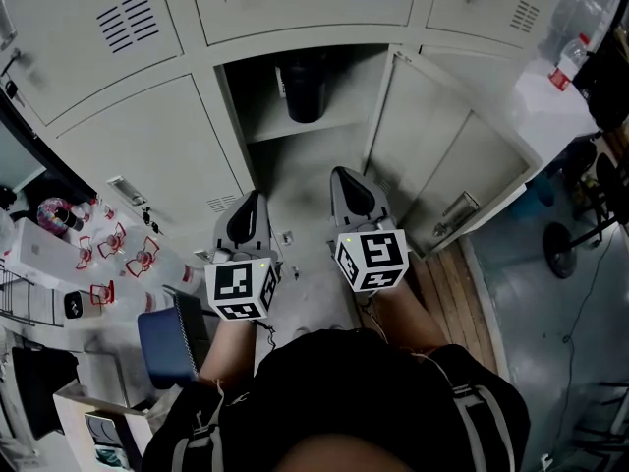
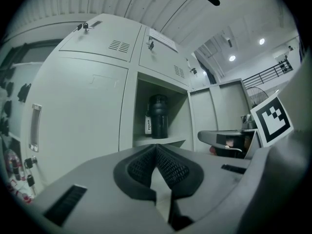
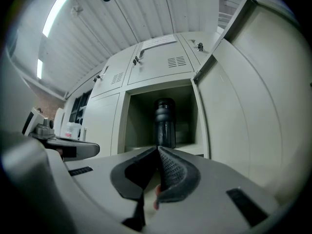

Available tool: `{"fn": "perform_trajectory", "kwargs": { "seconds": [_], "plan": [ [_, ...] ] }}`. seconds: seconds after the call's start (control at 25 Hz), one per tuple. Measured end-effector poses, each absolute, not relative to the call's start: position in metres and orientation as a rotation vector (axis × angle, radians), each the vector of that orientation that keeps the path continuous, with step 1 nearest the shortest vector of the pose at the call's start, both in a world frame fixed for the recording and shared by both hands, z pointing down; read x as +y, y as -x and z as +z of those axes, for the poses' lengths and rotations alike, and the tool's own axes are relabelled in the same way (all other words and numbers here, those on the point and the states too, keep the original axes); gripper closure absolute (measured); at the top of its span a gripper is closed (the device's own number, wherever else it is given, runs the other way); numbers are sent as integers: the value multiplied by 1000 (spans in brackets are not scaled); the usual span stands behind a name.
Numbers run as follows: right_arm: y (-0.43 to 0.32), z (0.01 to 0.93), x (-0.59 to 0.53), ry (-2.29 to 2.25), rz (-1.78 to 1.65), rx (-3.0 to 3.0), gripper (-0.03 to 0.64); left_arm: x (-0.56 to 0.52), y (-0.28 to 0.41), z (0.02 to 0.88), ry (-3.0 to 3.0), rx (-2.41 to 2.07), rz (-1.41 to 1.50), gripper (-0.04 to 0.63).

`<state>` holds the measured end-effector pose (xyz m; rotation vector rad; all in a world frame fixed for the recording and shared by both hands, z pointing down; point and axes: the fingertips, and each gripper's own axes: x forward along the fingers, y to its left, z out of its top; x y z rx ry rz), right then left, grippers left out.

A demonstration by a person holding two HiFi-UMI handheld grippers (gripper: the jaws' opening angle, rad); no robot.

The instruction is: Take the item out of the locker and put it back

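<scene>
The left claw [image 1: 253, 197] and right claw [image 1: 340, 173] were both clenched, empty; the black bottle [image 1: 303, 88] stood ahead of them inside the open locker [image 1: 307, 132]

I held 2 grippers side by side in front of me, both pointing about level. My left gripper [image 1: 250, 200] had its jaws closed, the ribbed pads [image 2: 171, 167] meeting at their tips with nothing between them. My right gripper [image 1: 346, 175] sat just beside it, a little further out and not touching it, its jaws likewise pressed together and empty. The left marker cube [image 1: 241, 288] and right marker cube [image 1: 371, 259] faced up toward my head. My left forearm [image 1: 228, 350] and right forearm [image 1: 411, 313] reached out bare and roughly parallel behind the 2 cubes.
</scene>
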<state>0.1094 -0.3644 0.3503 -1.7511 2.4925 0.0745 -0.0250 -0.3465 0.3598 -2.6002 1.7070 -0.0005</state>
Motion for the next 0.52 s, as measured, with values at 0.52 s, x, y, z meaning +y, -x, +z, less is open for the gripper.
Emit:
{"fn": "perform_trajectory", "kwargs": {
  "seconds": [0.52],
  "plan": [
    [-119,342,-362,1741,114,2503,604,-337,18,356,2582,1725,4,583]
  ]
}}
